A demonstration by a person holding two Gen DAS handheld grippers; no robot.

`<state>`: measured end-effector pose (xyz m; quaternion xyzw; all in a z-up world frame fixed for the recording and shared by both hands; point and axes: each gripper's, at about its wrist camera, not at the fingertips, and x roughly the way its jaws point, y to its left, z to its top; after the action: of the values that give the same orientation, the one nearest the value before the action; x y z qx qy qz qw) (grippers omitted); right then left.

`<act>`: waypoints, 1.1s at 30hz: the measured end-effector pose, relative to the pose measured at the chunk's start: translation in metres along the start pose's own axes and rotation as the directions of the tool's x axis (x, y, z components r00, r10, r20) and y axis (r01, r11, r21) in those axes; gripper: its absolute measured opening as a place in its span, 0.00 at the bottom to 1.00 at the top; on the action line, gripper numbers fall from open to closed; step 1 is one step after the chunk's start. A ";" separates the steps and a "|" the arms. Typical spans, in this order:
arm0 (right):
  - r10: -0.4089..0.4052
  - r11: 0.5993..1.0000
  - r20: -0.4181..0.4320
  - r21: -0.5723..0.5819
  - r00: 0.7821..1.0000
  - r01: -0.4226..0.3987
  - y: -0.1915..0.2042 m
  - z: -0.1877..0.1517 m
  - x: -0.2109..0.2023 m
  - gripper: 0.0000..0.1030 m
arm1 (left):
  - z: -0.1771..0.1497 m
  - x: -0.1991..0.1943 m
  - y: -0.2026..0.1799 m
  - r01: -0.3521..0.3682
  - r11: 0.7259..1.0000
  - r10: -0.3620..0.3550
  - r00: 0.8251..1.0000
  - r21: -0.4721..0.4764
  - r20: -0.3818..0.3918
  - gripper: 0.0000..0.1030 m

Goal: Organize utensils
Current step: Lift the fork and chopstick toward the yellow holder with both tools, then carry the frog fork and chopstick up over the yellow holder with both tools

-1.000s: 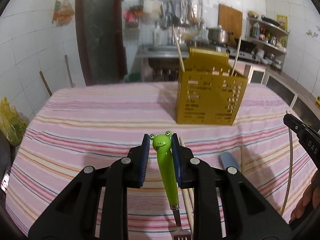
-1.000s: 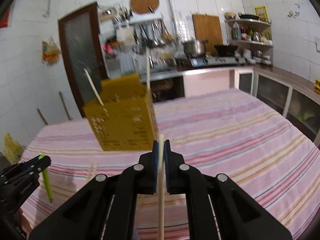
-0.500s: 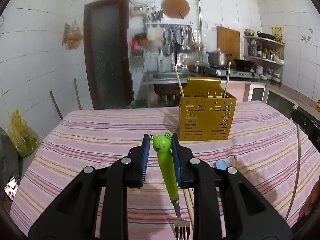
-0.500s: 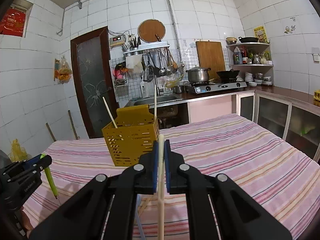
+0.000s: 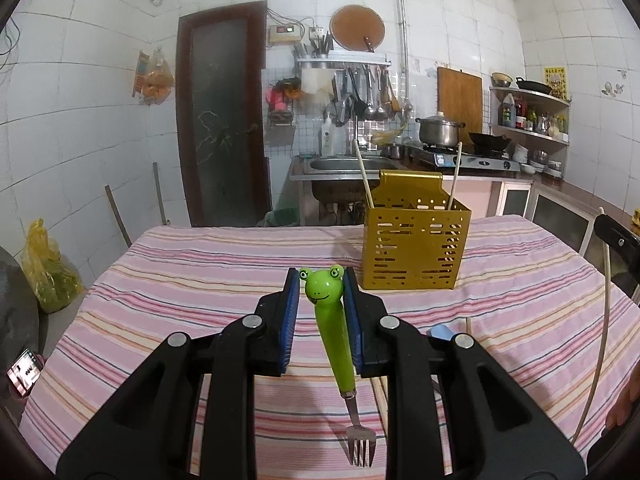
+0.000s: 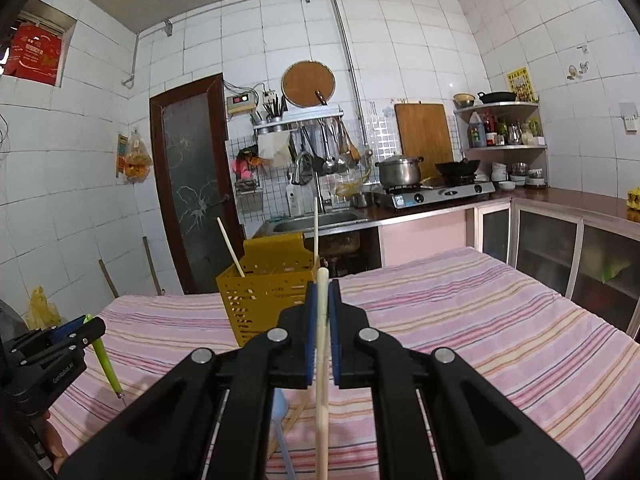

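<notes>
My left hand-held gripper (image 5: 320,280) is clamped on the green plastic frog-head fork (image 5: 329,320): blue pads (image 5: 291,320) press the frog's head, metal tines hanging down toward me above the surface (image 5: 180,272), which wears a pink striped cloth. The fork hangs a bit tilted, handle top at the fingertips. My right hand-held gripper (image 6: 322,286) is closed tight on a pale wooden chopstick (image 6: 321,380), held near its top end, the rest dropping down out of frame. From the left wrist view I see that chopstick again at the right edge as a long pale curve (image 5: 600,340), with the right gripper's black tip above it. The yellow perforated plastic utensil holder (image 5: 414,248) stands upright on the cloth, past both grippers, well apart from them; two more pale chopsticks lean inside it, one at the left corner (image 5: 363,176), one at the right (image 5: 455,176). A light blue object (image 5: 440,332) lies on the cloth just behind my left gripper's right finger, mostly hidden, can't tell what it is. Another pale stick lies on the cloth under the grippers (image 6: 296,412). In the right wrist view the left gripper (image 6: 80,326) sits at lower left with the green handle sticking down from it.
</notes>
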<state>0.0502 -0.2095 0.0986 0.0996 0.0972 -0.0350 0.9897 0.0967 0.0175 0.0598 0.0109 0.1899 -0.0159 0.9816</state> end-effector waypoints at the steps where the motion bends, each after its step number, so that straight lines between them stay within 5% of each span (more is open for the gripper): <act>1: 0.000 1.000 0.004 -0.001 1.000 0.000 0.000 0.001 0.000 0.06 | 0.000 -0.001 -0.001 -0.002 1.000 0.002 1.000 -0.003 0.002 0.20; 20: 0.023 1.000 0.040 -0.020 0.999 -0.022 0.012 0.015 0.020 0.06 | 0.012 0.004 0.014 -0.021 0.999 0.022 0.999 -0.025 0.038 0.20; 33: 0.045 0.999 0.055 -0.017 0.997 -0.044 0.020 0.052 0.048 0.06 | 0.051 0.009 0.016 -0.011 0.999 0.014 0.996 -0.037 0.091 0.19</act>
<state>0.1087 -0.2030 0.1425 0.0928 0.0678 -0.0148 0.9933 0.1249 0.0315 0.1035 -0.0067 0.1448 -0.0068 0.9894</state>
